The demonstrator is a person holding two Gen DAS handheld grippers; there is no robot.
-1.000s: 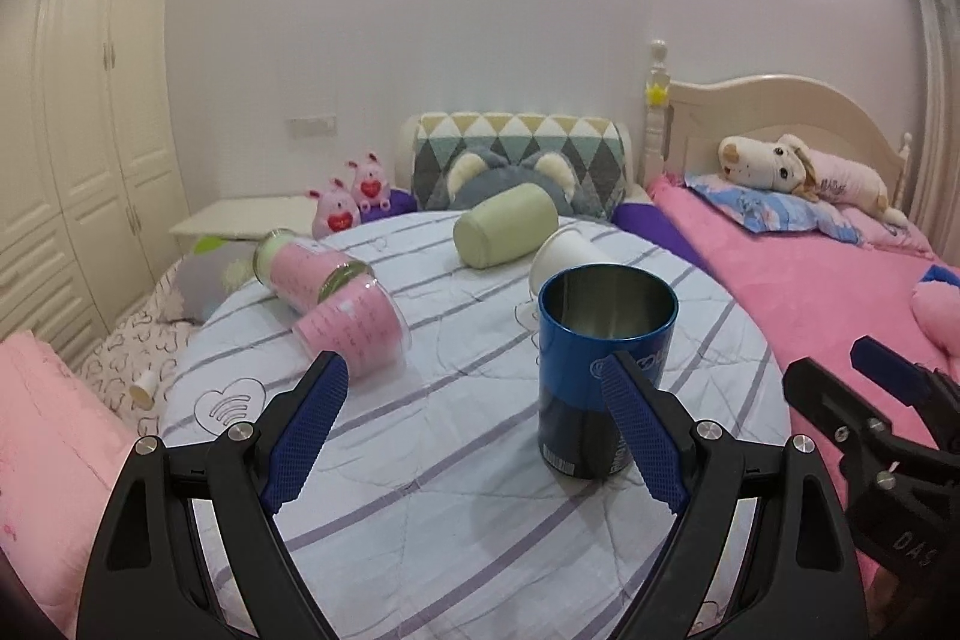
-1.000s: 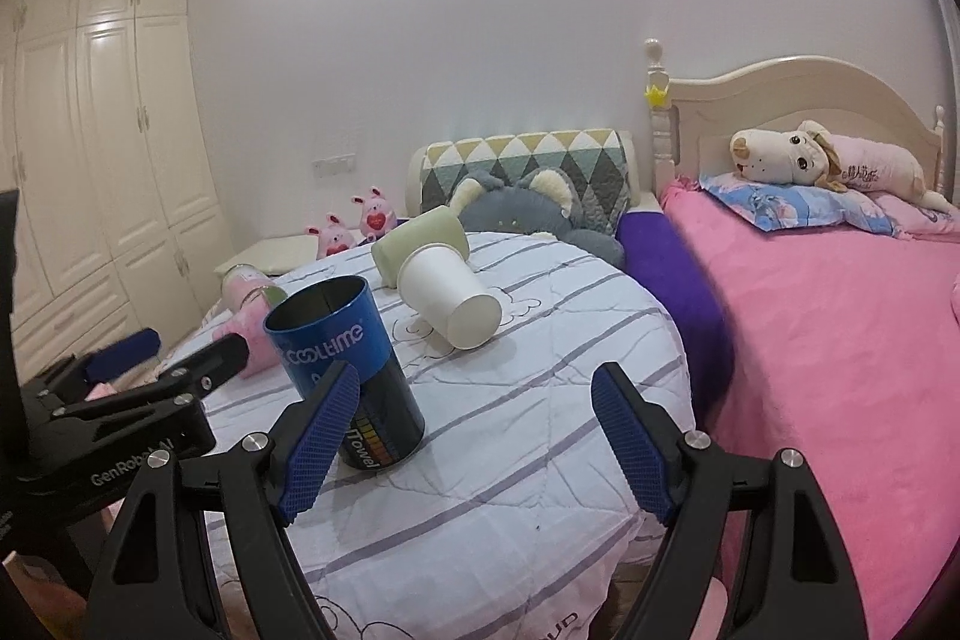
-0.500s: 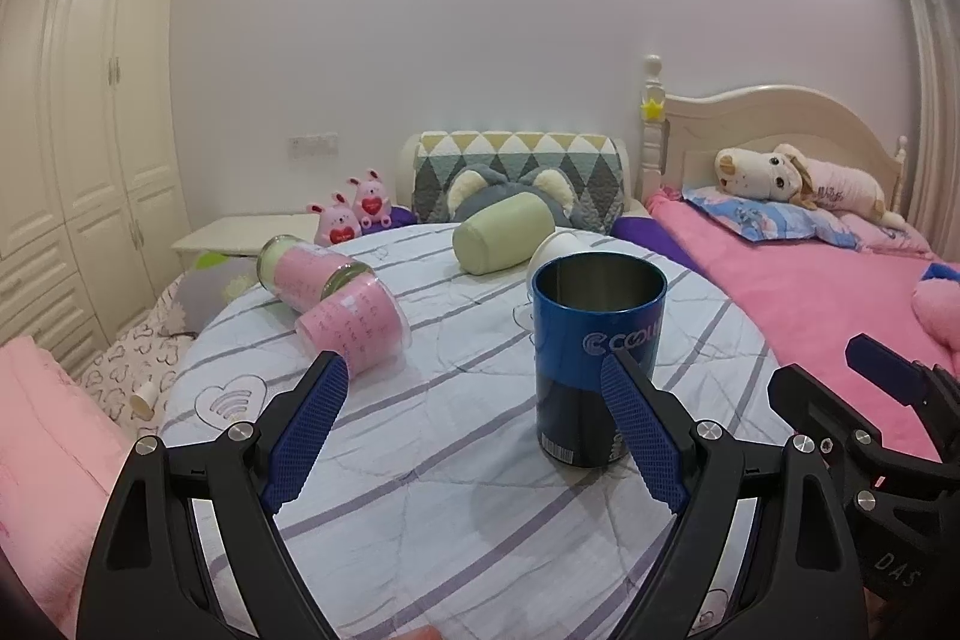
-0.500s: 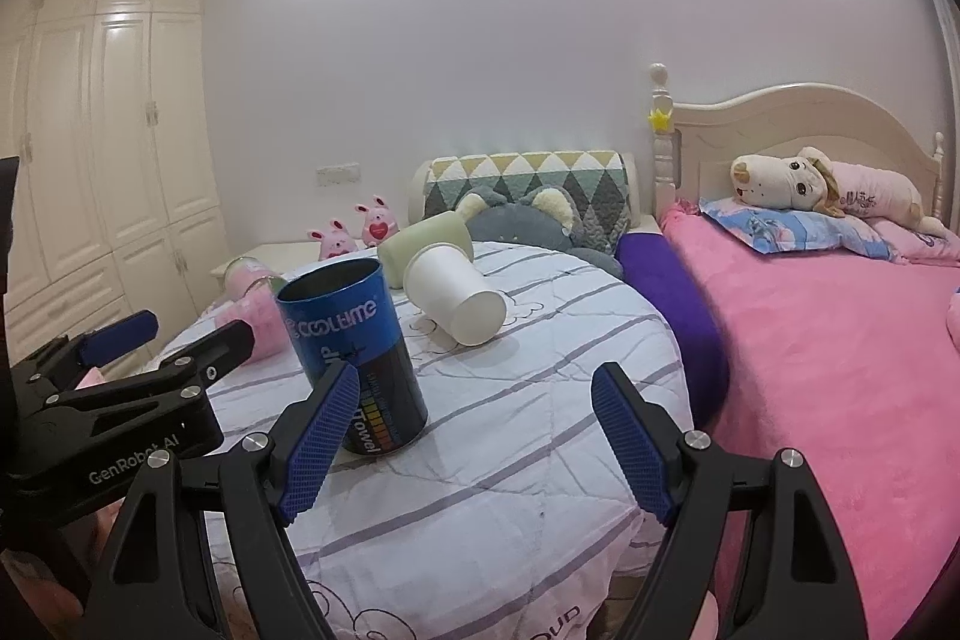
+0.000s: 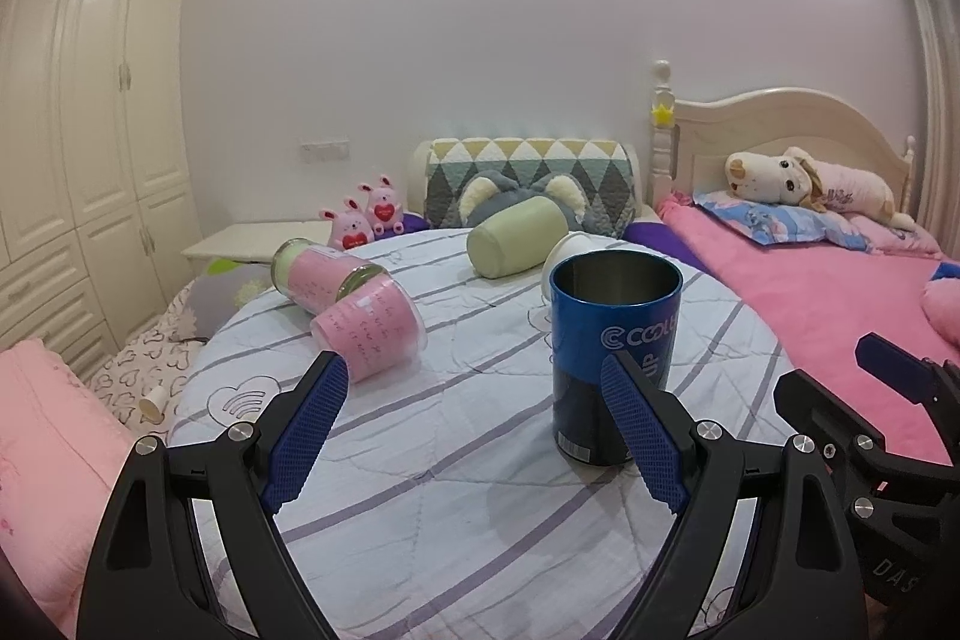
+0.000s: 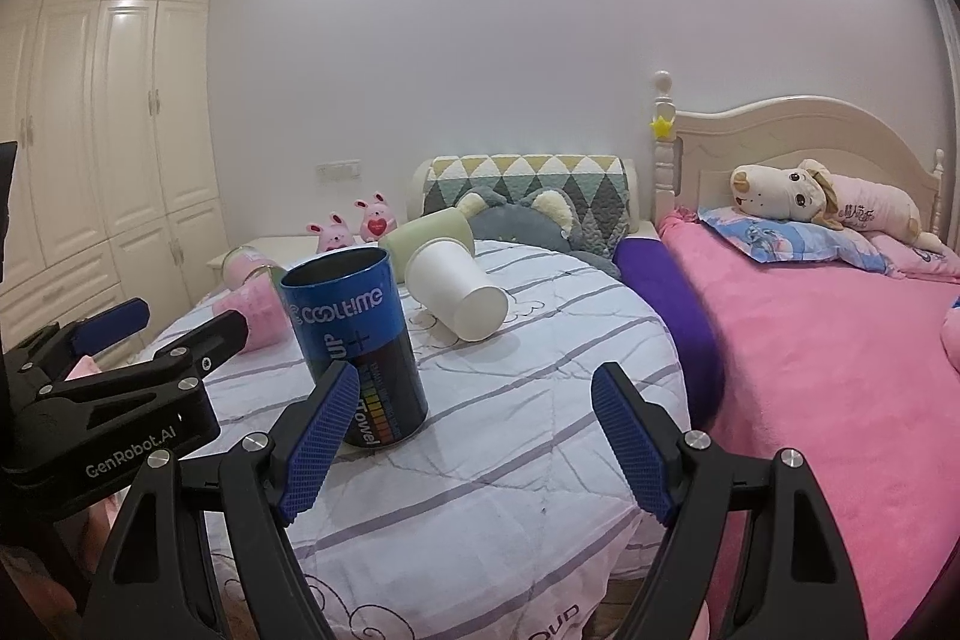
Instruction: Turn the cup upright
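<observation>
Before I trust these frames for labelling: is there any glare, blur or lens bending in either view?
Left wrist view: ceiling light glare blows out the top edge, the wardrobe bows with fisheye bending, the blue cup is sharp. Right wrist view: same glare overhead, dark vignette corners, the white paper cup is crisp.

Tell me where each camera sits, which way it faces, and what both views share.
Left wrist: on the left gripper, facing the table and bed; right gripper at right edge.
Right wrist: on the right gripper, facing likewise; left gripper at left.
Shared: upright blue cup, white cup on its side.
</observation>
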